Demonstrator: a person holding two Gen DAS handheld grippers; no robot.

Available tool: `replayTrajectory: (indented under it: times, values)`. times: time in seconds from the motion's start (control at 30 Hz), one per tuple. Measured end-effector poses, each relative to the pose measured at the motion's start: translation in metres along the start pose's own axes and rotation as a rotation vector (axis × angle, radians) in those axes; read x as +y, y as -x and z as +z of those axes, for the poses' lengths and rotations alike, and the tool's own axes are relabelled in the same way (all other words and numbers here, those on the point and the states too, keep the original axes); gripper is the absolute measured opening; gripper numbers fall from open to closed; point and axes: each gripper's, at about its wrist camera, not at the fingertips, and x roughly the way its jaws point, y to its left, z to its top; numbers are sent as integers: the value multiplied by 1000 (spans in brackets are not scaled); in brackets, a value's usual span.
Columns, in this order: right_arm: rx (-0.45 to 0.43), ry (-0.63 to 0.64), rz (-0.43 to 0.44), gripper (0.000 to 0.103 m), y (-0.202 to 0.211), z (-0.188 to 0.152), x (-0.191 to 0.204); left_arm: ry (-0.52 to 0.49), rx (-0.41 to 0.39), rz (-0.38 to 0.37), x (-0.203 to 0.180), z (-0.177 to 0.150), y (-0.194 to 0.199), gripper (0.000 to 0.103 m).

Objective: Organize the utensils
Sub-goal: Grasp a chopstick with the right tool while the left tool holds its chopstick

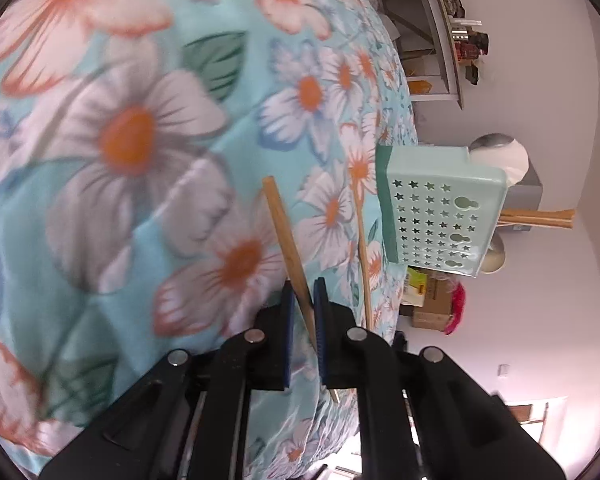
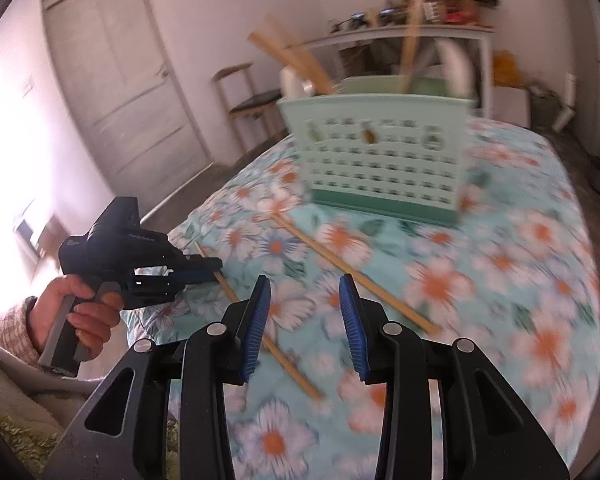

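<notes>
While the left gripper (image 1: 303,304) is clenched on one chopstick (image 1: 286,240), low centre of the left view, the right gripper (image 2: 305,320) hangs released, nothing between its fingers. Holder (image 2: 384,152) sits upper centre on the bed (image 2: 500,280); two chopsticks (image 2: 352,272) lie loose. Risk: thin stick pivots in the pinch, misses the holder's slot.

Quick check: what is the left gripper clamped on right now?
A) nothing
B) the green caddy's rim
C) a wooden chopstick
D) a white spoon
C: the left gripper has its blue pads closed on a wooden chopstick, above the floral bedspread.
</notes>
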Motion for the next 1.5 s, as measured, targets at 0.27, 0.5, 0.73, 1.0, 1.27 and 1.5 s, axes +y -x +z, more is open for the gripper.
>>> replayTrajectory:
  times: [0.27,0.5,0.73,1.0,1.27,1.5]
  values:
    - [152,221,1,35,-82,43,26,-7,8,-48,14,-1,5,9]
    - [245,263,10,27,-131,71,31,15,22,-85,18,2,3,9]
    - [321,365,-42,21,-165,70,43,10,23,-92,18,1,3,9]
    - [307,374,-59,7,-167,70,46,7,21,-92,19,1,4,9]
    - [113,264,-70,4,-63,86,29,11,21,-94,18,1,3,9]
    - [-128,58,-86,4,48,80,-5,3,26,-82,16,3,3,10]
